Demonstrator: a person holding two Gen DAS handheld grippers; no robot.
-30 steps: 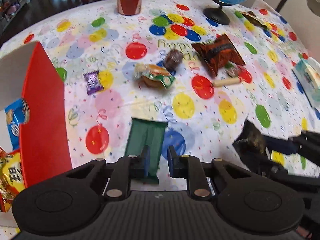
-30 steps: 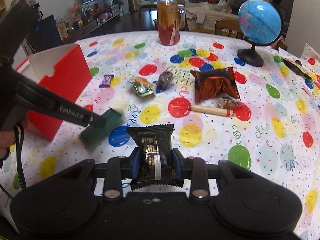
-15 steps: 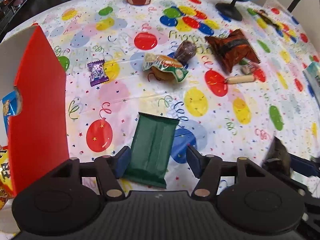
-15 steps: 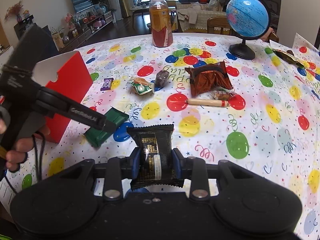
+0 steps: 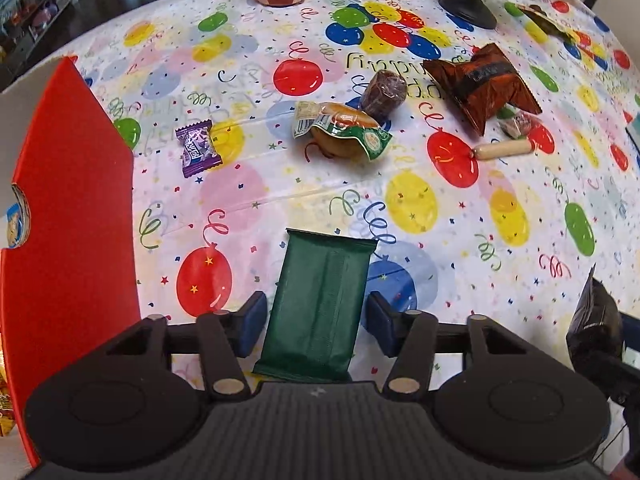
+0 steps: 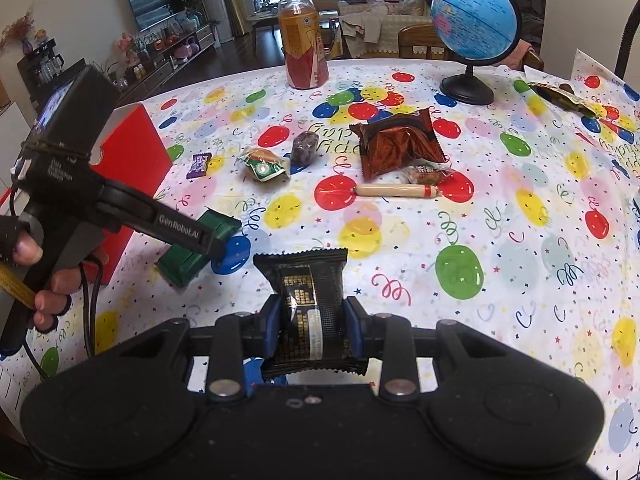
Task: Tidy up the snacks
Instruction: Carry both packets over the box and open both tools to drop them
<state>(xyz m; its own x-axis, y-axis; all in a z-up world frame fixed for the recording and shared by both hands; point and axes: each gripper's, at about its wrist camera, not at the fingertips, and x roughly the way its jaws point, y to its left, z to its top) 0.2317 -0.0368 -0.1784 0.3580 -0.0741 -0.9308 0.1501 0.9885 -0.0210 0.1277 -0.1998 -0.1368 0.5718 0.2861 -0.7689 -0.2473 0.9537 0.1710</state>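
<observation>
We see a white tablecloth printed all over with red, yellow, green and blue balloons, curly streamers and small stars, and beside it a bright red box with a white inner face. On the cloth lie a plain dark green packet, a purple candy with white lettering, a green-and-orange wrapped bun, a rust-brown bag with a black band, and a pale tan sausage with a red tip. We hold a black packet patterned in gold squares between blue pads, and farther back stand a blue globe on a black base and an amber bottle with a red-and-white label.
</observation>
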